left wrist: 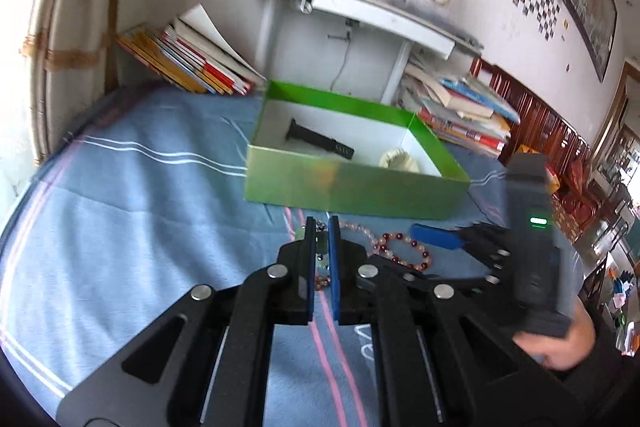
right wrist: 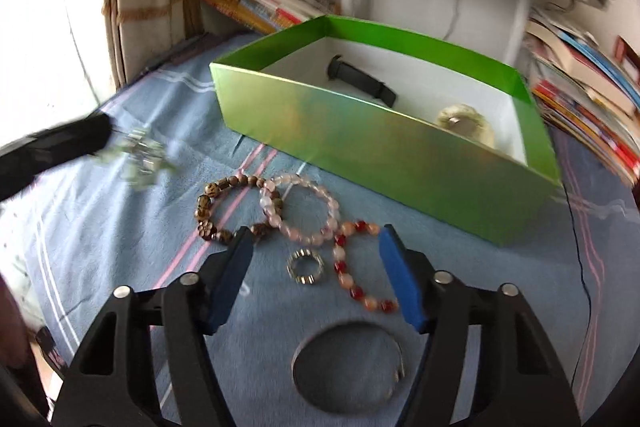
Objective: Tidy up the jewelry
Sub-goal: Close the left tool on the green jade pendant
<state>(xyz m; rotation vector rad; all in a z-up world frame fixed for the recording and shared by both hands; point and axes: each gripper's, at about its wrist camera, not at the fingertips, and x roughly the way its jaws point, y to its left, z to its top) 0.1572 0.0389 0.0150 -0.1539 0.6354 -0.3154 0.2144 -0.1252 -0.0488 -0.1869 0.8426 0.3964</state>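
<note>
A pale green, blurred piece of jewelry (right wrist: 140, 157) dangles from the left claw (left wrist: 321, 227), pressed together on it above the blue striped cloth (left wrist: 140, 211). In the green box (right wrist: 360, 143) a black strap (right wrist: 362, 79) and a cream bracelet (right wrist: 466, 123) already lie. Left on the cloth: a brown bead bracelet (right wrist: 208, 211), a pink one (right wrist: 304, 203), a red-and-peach one (right wrist: 352, 263), a small ring (right wrist: 306, 267) and a metal bangle (right wrist: 348, 363). The right claw (right wrist: 316, 267) hangs spread over the ring, touching nothing. Most sorting seems to remain.

Pale beaded piece (right wrist: 140, 155) motion-blurred, details unreadable.
</note>
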